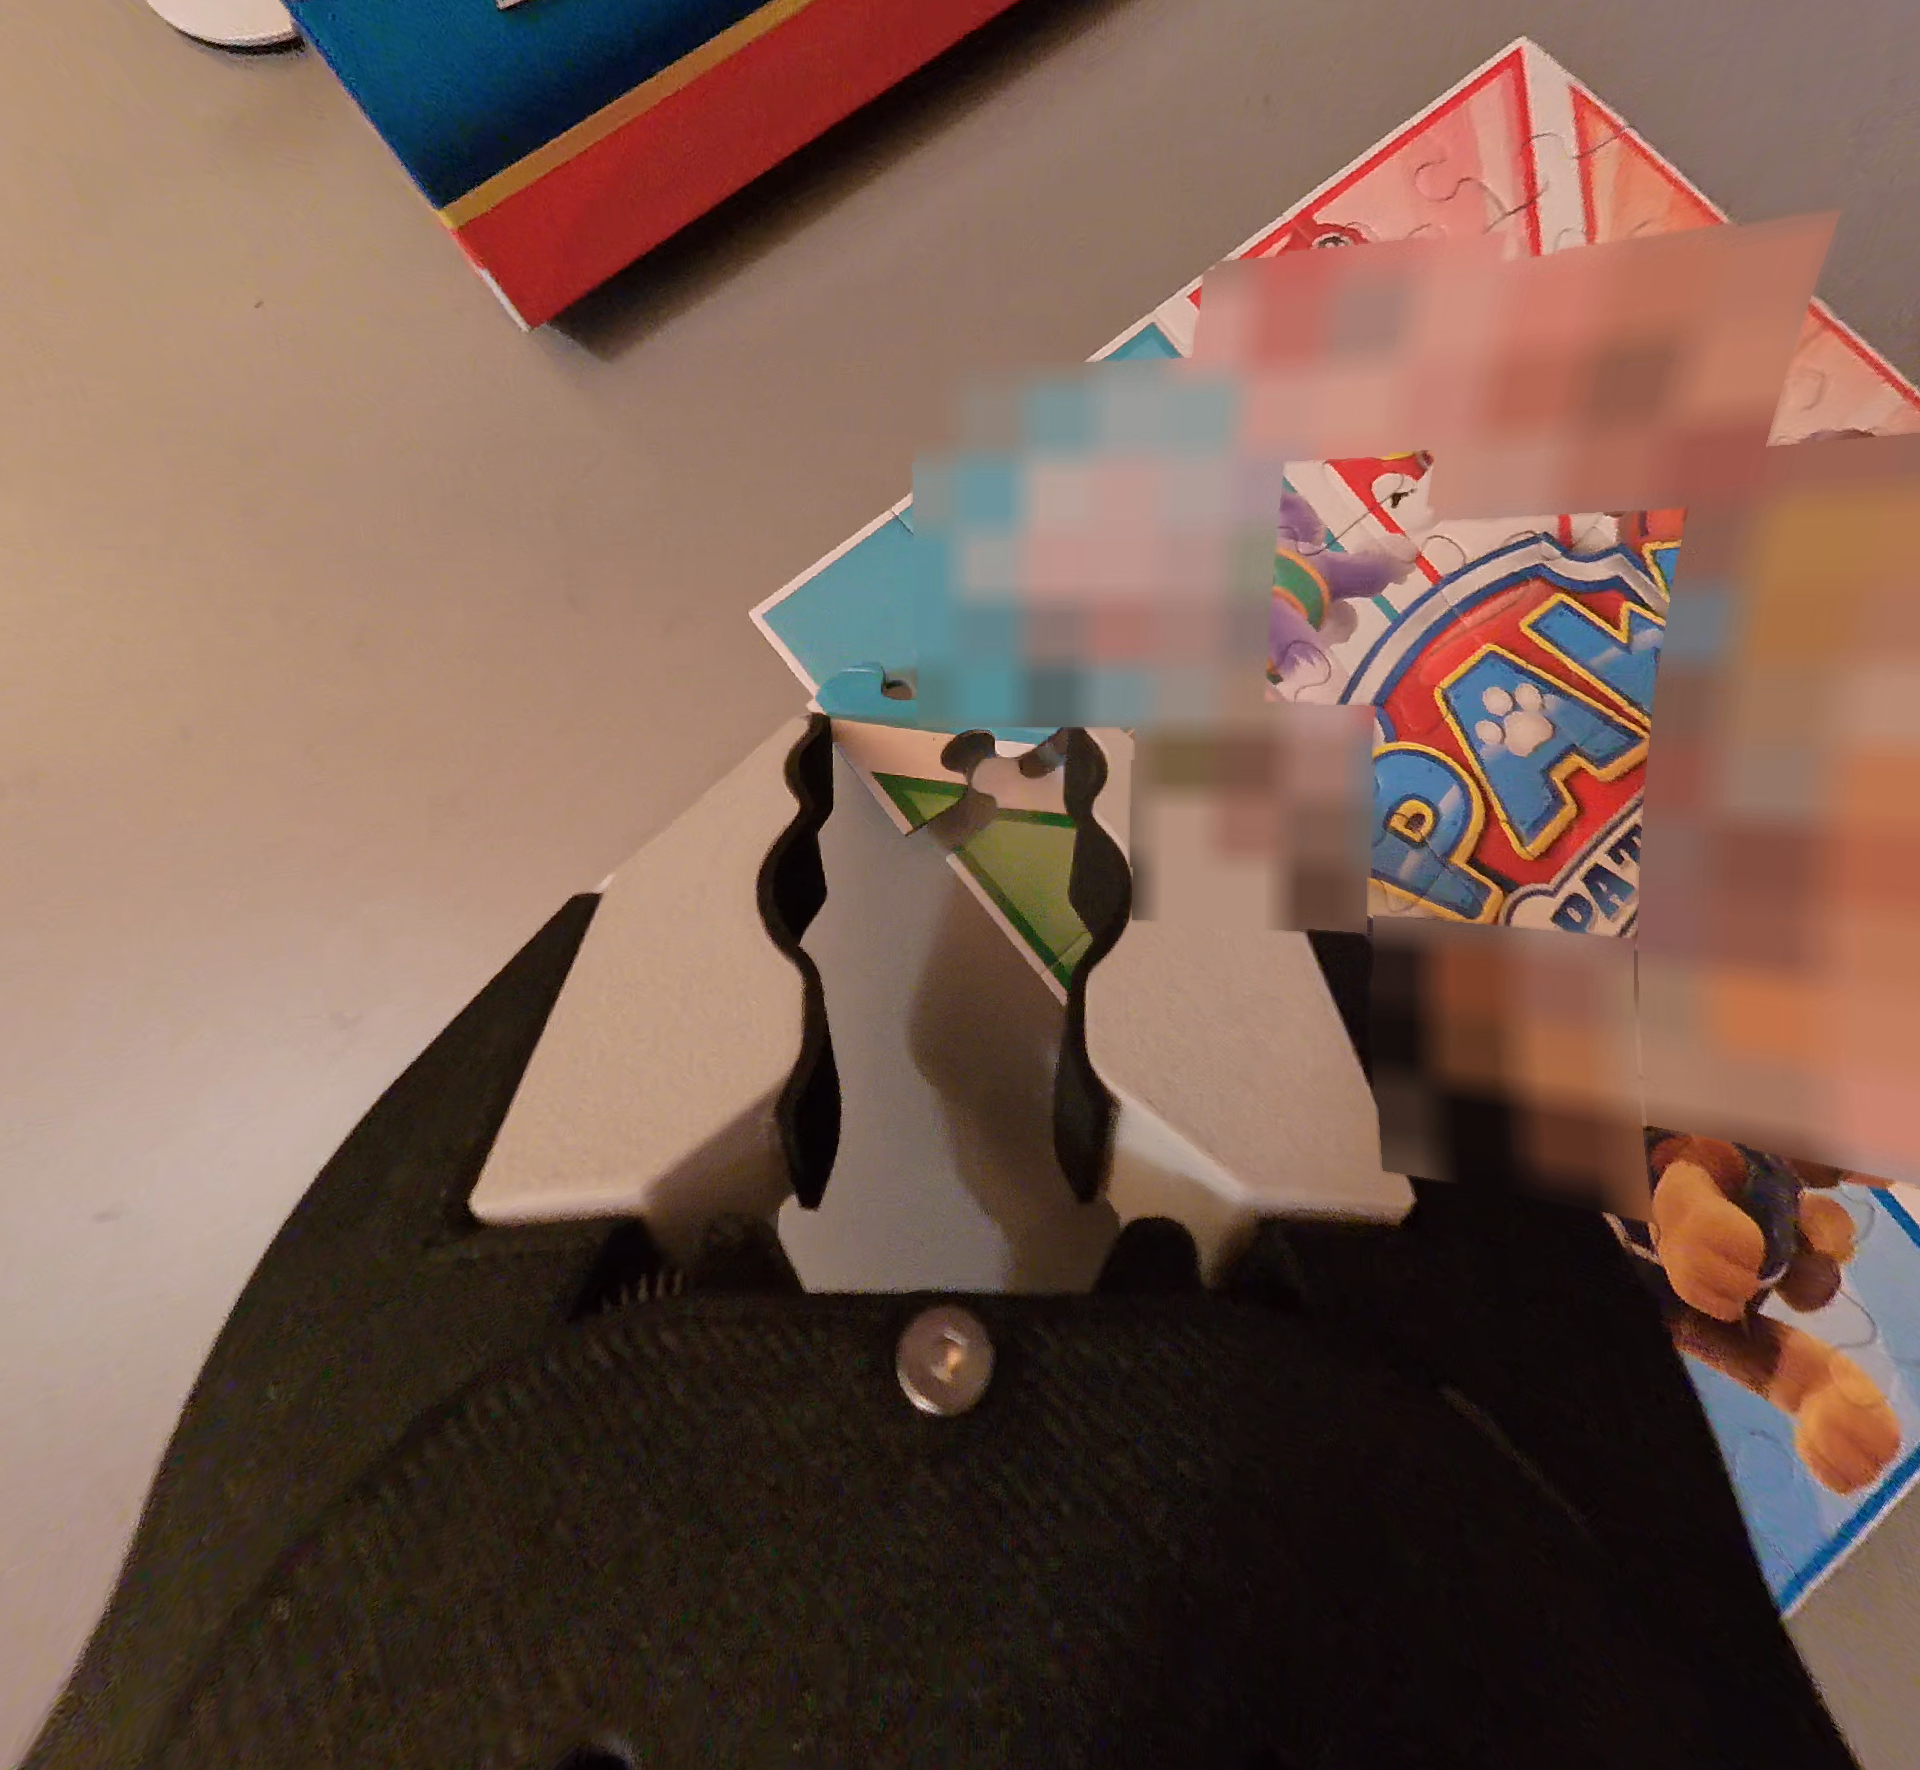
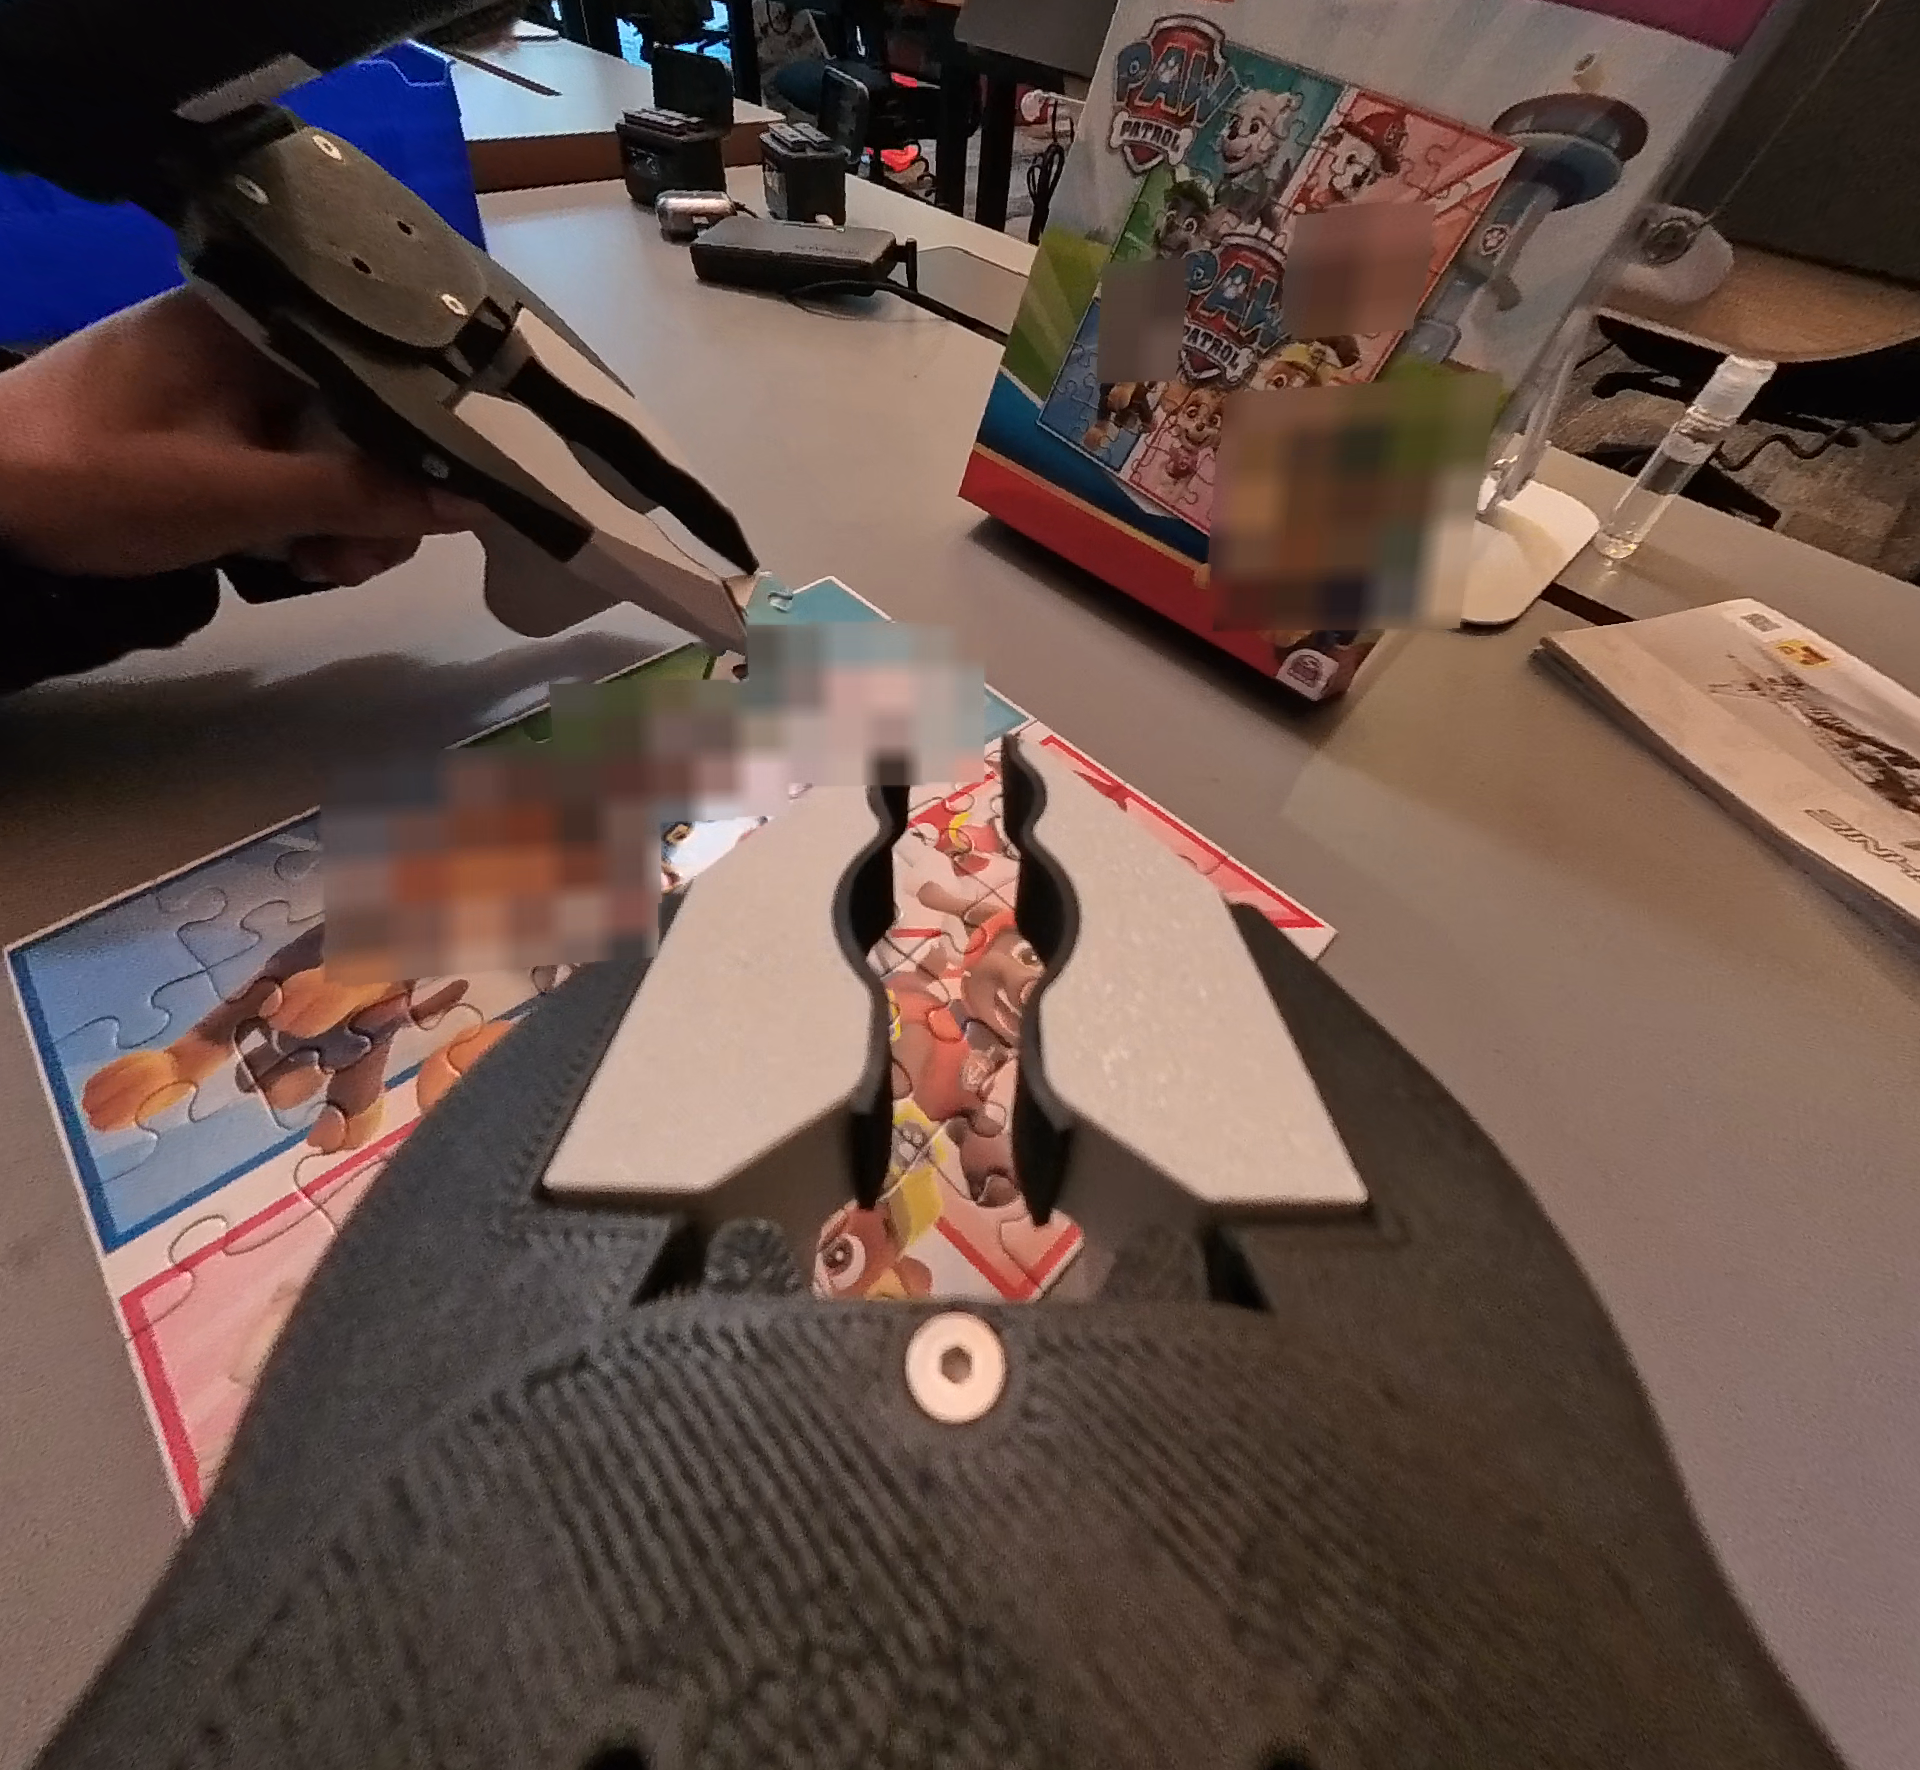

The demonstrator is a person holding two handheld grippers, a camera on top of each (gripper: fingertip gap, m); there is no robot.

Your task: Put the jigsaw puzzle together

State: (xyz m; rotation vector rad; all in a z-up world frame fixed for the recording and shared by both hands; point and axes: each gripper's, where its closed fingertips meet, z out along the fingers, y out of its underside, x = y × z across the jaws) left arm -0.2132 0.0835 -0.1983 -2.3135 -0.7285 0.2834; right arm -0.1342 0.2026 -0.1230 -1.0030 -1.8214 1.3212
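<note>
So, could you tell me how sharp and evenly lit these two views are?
Left wrist view: warm, dim light; the puzzle box is slightly soft, and the gripper shadows the table. Right wrist view: the left gripper is motion-blurred, straight edges bow toward the borders, and the tabletop shows faint glare.

The left wrist view looks steeply down from close above the grey worktop (image 1: 312, 577), at the near corner of the assembled cartoon jigsaw puzzle (image 1: 1507, 681); the right wrist view faces forward, low over the same puzzle (image 2: 208, 1045); both share the upright red-and-blue puzzle box (image 1: 675, 110) (image 2: 1299, 266) at the far edge.
</note>
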